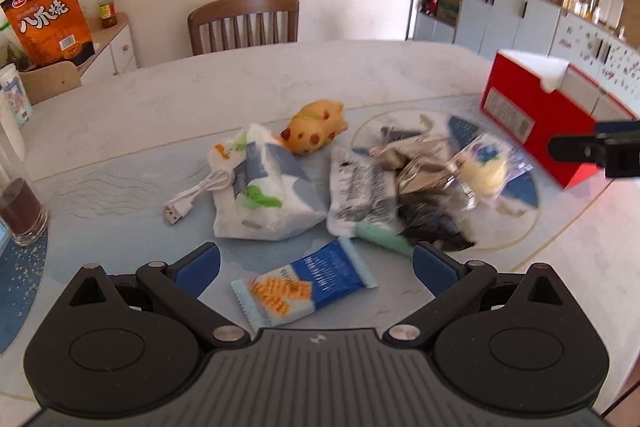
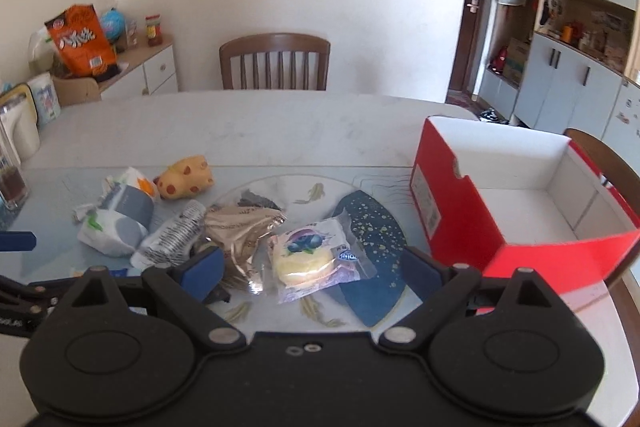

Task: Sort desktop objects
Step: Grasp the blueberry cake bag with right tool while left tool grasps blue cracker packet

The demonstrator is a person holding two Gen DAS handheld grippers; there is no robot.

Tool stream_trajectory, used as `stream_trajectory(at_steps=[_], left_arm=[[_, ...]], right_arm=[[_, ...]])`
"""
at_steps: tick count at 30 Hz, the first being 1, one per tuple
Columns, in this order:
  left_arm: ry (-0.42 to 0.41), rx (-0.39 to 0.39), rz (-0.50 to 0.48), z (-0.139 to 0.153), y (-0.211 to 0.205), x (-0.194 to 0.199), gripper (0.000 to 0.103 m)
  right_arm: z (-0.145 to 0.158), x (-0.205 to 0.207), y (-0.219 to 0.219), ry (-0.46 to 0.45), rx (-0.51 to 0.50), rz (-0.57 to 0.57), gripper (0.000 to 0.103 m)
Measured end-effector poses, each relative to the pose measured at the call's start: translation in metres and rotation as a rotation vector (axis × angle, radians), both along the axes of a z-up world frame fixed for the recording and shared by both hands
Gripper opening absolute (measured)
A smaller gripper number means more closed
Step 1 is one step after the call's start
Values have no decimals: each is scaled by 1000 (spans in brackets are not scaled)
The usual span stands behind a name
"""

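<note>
Table (image 2: 280, 123): bare marble top toward the far chair (image 2: 275, 63); clutter confined to the near half. Red box (image 2: 452, 215) at the right edge, open-topped, white interior showing nothing inside. Left gripper (image 1: 316, 267), jaws wide, blue biscuit packet (image 1: 304, 285) between them, unpressed. Right gripper (image 2: 310, 269), jaws wide, over the wrapped cake (image 2: 308, 255). Toy animal (image 1: 314, 127) beside the tissue pack (image 1: 260, 195).
</note>
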State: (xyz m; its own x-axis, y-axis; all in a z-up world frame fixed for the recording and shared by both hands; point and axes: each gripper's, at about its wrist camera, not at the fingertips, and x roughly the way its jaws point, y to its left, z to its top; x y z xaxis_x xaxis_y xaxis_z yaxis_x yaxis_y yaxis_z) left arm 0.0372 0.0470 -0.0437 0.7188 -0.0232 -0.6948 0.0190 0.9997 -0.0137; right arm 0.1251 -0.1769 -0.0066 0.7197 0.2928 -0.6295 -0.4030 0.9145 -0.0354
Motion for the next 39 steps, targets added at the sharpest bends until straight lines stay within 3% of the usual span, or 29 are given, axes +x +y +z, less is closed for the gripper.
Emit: stream_trajectory(at_steps=[7, 25, 30, 33, 39], left_arm=[[38, 30, 26, -26, 6, 13, 103], [72, 64, -67, -58, 4, 29, 101], [61, 49, -67, -58, 3, 30, 93], [59, 34, -65, -58, 3, 29, 88], [48, 32, -80, -55, -1, 29, 67]], right_arm=[[-26, 37, 7, 34, -40, 43, 95], [-69, 81, 26, 99, -125, 73, 96], [-76, 87, 29, 121, -114, 75, 94], [-76, 89, 31, 127, -108, 75, 86], [-73, 88, 31, 139, -93, 77, 77]])
